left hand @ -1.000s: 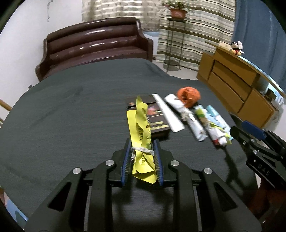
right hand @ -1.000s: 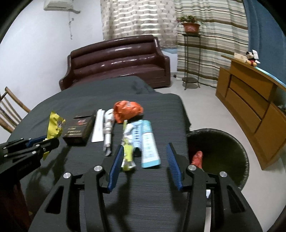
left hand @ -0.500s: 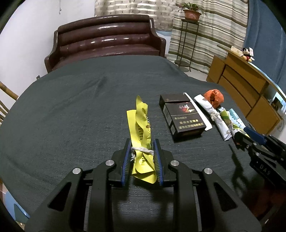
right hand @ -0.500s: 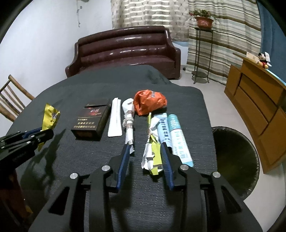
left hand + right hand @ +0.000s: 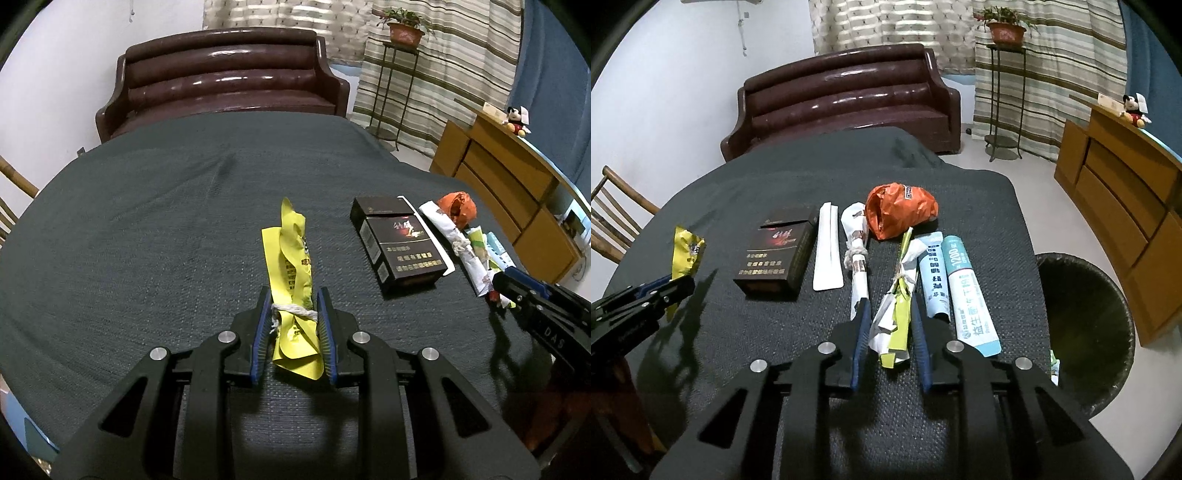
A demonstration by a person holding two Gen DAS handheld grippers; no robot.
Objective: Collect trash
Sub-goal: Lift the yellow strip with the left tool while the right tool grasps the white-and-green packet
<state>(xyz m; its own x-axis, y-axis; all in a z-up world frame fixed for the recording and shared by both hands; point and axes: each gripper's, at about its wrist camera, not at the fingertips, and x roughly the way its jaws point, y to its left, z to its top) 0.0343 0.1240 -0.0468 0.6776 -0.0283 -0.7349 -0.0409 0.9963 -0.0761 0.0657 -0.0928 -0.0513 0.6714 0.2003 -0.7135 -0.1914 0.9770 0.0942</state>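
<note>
My left gripper (image 5: 294,295) is shut on a yellow wrapper (image 5: 291,273) tied with white string, low over the dark table. It also shows at the left of the right wrist view (image 5: 686,253). My right gripper (image 5: 889,306) is shut on a green and white wrapper bundle (image 5: 897,314) lying on the table. A dark cigarette box (image 5: 777,254), a white strip (image 5: 827,247), a rolled white wrapper (image 5: 857,254), an orange bag (image 5: 899,210) and two toothpaste boxes (image 5: 964,291) lie in a row.
A black trash bin (image 5: 1086,317) stands on the floor right of the table (image 5: 147,229). A brown sofa (image 5: 846,96) is behind the table, a wooden cabinet (image 5: 1126,192) at the right, a wooden chair (image 5: 613,218) at the left.
My right gripper moved forward and closed on the green and white wrapper bundle. My left gripper kept its hold on the yellow wrapper and shifted left, away from the row of trash.
</note>
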